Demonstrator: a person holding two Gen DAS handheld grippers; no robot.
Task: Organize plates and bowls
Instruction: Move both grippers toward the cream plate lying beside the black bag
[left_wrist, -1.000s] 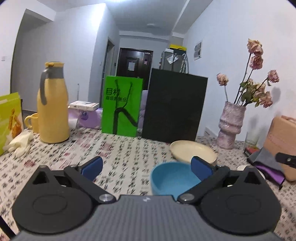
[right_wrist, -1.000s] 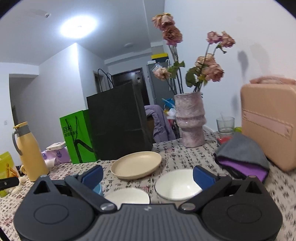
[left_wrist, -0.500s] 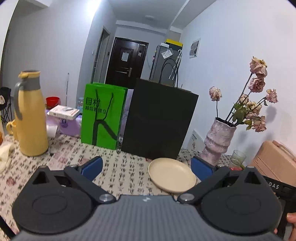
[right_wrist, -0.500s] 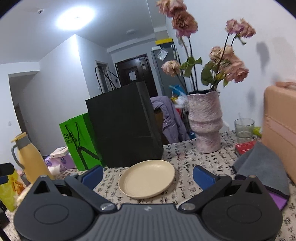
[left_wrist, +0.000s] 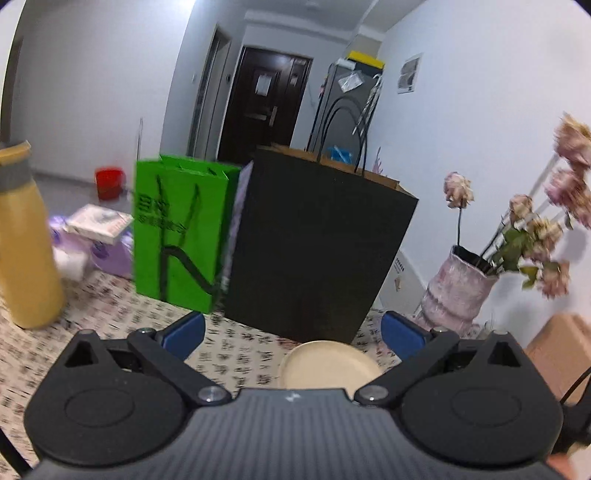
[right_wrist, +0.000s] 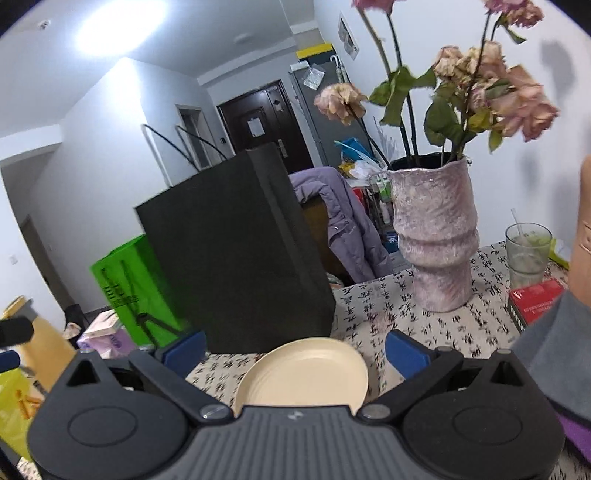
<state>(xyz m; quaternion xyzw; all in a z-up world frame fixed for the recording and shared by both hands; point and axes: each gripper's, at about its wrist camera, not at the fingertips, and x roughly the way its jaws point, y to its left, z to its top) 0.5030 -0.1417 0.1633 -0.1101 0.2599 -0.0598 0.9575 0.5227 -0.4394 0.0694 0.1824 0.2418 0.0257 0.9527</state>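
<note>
Both the left gripper and the right gripper have fingers spread wide, grasping nothing. The cream plate lies alone on the patterned tablecloth before the black bag. No bowls are in view and nothing is stacked, so the sorting appears barely started.

Both grippers wide apart, empty.

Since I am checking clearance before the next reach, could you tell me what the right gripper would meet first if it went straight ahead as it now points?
Probably the beige plate, lying low between the open right gripper fingers; passing above it, the black paper bag comes next. Depth is unclear.
</note>
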